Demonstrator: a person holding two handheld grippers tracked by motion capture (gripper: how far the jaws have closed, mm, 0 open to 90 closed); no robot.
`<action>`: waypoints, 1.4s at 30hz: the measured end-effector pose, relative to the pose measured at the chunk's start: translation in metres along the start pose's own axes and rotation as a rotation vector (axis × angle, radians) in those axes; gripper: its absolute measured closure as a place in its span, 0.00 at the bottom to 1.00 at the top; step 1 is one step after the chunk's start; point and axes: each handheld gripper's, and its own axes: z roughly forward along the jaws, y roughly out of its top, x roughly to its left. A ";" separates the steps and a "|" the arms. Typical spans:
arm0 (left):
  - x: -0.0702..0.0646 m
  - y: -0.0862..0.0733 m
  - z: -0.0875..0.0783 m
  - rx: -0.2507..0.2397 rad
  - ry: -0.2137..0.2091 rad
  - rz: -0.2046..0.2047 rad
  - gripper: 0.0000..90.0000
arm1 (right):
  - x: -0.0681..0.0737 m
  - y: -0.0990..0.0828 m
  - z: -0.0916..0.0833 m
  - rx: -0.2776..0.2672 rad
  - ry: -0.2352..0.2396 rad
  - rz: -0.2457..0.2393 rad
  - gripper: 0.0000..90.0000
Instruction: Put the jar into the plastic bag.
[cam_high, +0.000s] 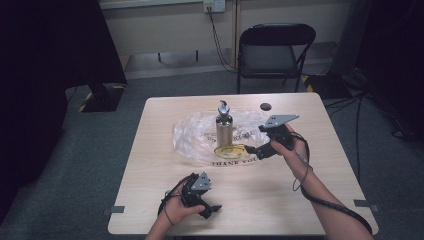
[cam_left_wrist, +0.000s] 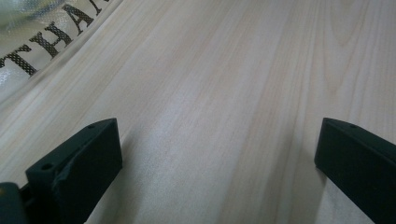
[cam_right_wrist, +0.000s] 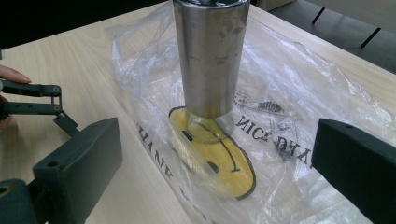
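Observation:
A steel bottle (cam_high: 225, 129) with a pour spout stands upright on a flat clear plastic bag (cam_high: 192, 135) printed with "THANK YOU" and a yellow smiley (cam_high: 231, 149). My right gripper (cam_high: 254, 151) is open at the bag's right side, its jaws pointing at the bottle's base. In the right gripper view the bottle (cam_right_wrist: 212, 56) rises just beyond the wide-apart jaws of this gripper (cam_right_wrist: 215, 133), above the smiley (cam_right_wrist: 219, 161). My left gripper (cam_high: 210, 210) rests open near the table's front edge, and its own view has the gripper (cam_left_wrist: 217, 135) over bare wood, the bag (cam_left_wrist: 28, 51) at upper left.
The wooden table (cam_high: 160, 165) has a small black disc (cam_high: 265, 106) near its far edge and grey tape marks (cam_high: 117, 209) at the front corners. A black folding chair (cam_high: 275, 50) stands behind the table. The left gripper (cam_right_wrist: 46, 100) shows at the left of the right gripper view.

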 end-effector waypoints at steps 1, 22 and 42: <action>0.000 0.000 0.000 0.000 0.000 0.000 0.00 | 0.000 -0.001 -0.001 0.000 0.001 0.001 0.01; 0.000 0.000 0.000 0.000 0.000 0.001 0.00 | -0.005 -0.031 -0.032 0.009 -0.020 0.006 0.01; 0.000 0.000 0.000 0.000 0.000 0.000 0.00 | -0.006 -0.062 -0.052 0.021 -0.029 0.018 0.01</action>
